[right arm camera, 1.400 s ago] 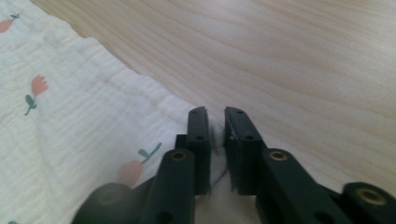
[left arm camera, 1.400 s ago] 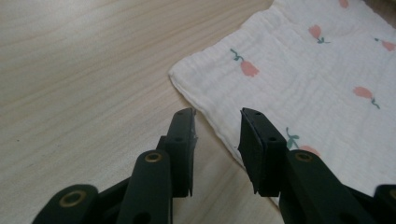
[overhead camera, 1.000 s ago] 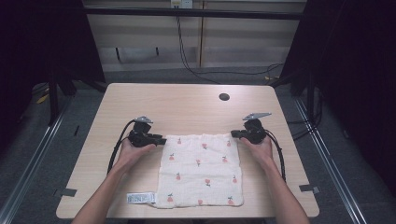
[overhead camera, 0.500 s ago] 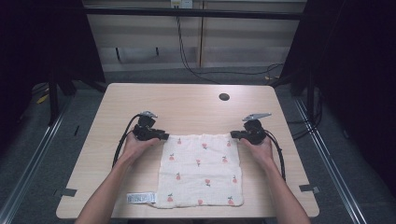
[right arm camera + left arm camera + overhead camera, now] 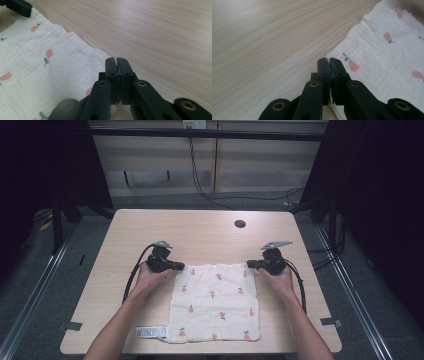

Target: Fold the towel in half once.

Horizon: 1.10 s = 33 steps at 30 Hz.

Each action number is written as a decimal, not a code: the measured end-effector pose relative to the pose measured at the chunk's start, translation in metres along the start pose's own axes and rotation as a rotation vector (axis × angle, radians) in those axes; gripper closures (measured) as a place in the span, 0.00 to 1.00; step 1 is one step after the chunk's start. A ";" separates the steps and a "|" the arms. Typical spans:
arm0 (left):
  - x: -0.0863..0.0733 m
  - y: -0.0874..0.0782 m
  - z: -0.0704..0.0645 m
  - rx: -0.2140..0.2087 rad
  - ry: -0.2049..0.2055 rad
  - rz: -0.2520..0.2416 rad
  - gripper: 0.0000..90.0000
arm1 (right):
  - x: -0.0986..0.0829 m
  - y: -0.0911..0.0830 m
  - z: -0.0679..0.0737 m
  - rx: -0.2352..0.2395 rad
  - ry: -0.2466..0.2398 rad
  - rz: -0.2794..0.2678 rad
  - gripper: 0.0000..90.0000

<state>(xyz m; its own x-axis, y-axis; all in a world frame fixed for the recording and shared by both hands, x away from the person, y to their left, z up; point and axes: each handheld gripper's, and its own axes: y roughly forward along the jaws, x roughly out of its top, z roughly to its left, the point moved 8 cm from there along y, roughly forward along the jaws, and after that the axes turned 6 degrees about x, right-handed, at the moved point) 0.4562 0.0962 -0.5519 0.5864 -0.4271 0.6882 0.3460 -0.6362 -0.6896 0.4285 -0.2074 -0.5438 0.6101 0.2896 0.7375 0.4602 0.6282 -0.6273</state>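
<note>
A white cloth (image 5: 215, 302) with small red flowers lies flat on the wooden worktop (image 5: 200, 232), near the person's edge. The left gripper (image 5: 179, 267) is clamped on its far left corner and the right gripper (image 5: 251, 264) on its far right corner, each with jaws pressed together over the fabric edge.

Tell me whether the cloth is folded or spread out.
Spread out: the cloth lies flat in one layer on the table, all four edges visible, its far corners at the tongs.
</note>
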 end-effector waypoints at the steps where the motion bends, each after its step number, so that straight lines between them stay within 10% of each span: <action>1: 0.003 -0.004 0.000 -0.002 -0.003 -0.015 0.97 | 0.001 -0.002 0.000 -0.001 0.001 -0.008 0.98; 33: 0.054 -0.076 -0.008 0.007 0.058 -0.196 0.97 | 0.075 -0.061 0.007 -0.008 -0.029 -0.204 0.99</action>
<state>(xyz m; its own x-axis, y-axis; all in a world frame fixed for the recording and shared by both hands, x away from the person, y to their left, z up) 0.4556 0.1162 -0.4607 0.4638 -0.3320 0.8214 0.4546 -0.7066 -0.5423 0.4420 -0.2188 -0.4486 0.4843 0.1778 0.8566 0.5778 0.6703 -0.4657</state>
